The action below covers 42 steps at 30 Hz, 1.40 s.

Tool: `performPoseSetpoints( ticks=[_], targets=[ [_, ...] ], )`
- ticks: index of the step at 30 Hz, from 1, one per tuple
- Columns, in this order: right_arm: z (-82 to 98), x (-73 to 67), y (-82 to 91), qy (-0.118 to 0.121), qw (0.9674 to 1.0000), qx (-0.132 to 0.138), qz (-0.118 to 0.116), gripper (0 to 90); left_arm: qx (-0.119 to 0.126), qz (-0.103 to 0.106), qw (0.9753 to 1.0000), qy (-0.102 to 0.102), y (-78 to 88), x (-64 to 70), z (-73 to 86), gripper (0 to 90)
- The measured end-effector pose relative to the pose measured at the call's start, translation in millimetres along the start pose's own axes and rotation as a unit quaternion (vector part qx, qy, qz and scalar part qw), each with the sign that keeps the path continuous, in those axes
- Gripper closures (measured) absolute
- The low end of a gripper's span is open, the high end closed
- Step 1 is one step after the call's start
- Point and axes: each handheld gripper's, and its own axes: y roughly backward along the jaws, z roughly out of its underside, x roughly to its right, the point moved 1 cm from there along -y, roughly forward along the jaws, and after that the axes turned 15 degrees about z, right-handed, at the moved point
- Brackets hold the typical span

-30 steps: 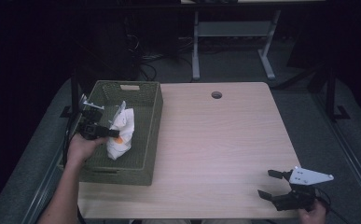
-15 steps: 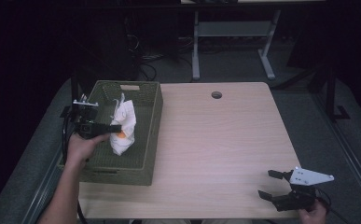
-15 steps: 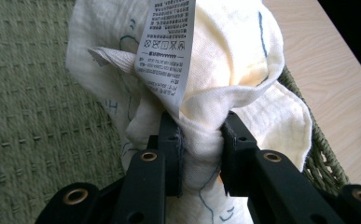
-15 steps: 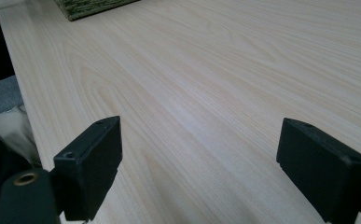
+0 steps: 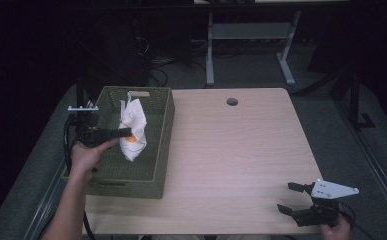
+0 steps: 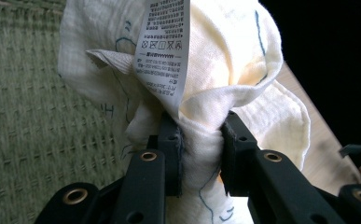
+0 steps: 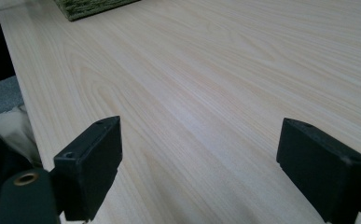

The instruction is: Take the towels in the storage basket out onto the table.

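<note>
My left gripper (image 6: 199, 140) is clamped on a bunched fold of the white cloth (image 5: 133, 127), which hangs over the green woven basket (image 5: 162, 145) at the table's left edge. To lift it clear, I judge a straight upward pull best, so the dangling tail misses the basket rim. The cloth is soft, creased cotton with blue stitching, an orange patch and a printed care label (image 6: 163, 49); limp, it will likely swing. My right gripper (image 5: 303, 200) rests with its jaws apart, nothing between them, over the smooth pale wooden tabletop (image 7: 225, 84).
</note>
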Motion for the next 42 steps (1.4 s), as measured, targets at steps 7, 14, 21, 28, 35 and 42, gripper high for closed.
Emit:
performPoseSetpoints(
  ticks=[7, 14, 21, 28, 35, 42],
  targets=[
    [0.2, 0.1, 0.4, 0.0, 1.0, 0.0, 0.002, 13.8, 0.027, 0.035, 0.999, -0.002, 4.5, 6.0, -2.8, 73.3],
    [0.4, 0.5, 1.1, -0.005, 1.0, 0.0, 0.002, 13.8, 0.053, 0.086, 0.9949, 0.001, 3.6, 7.6, -6.5, 73.3],
    [0.5, 0.7, 1.2, -0.006, 1.0, 0.001, 0.005, 13.8, 0.049, 0.115, 0.9921, -0.009, -5.4, 16.8, -11.3, 73.2],
    [0.8, 1.7, 1.6, -0.006, 1.0, 0.004, 0.004, 13.8, 0.045, 0.132, 0.9901, -0.02, -14.5, 25.9, -17.0, 73.3],
    [1.3, 2.9, 3.1, -0.008, 0.9999, 0.006, 0.004, 13.8, 0.031, 0.14, 0.9891, -0.034, -28.7, 36.2, -24.3, 73.3],
    [1.6, 3.9, 3.3, -0.008, 0.9999, 0.006, 0.004, 13.9, 0.014, 0.151, 0.9872, -0.049, -43.0, 50.8, -32.9, 73.3]
  ],
)
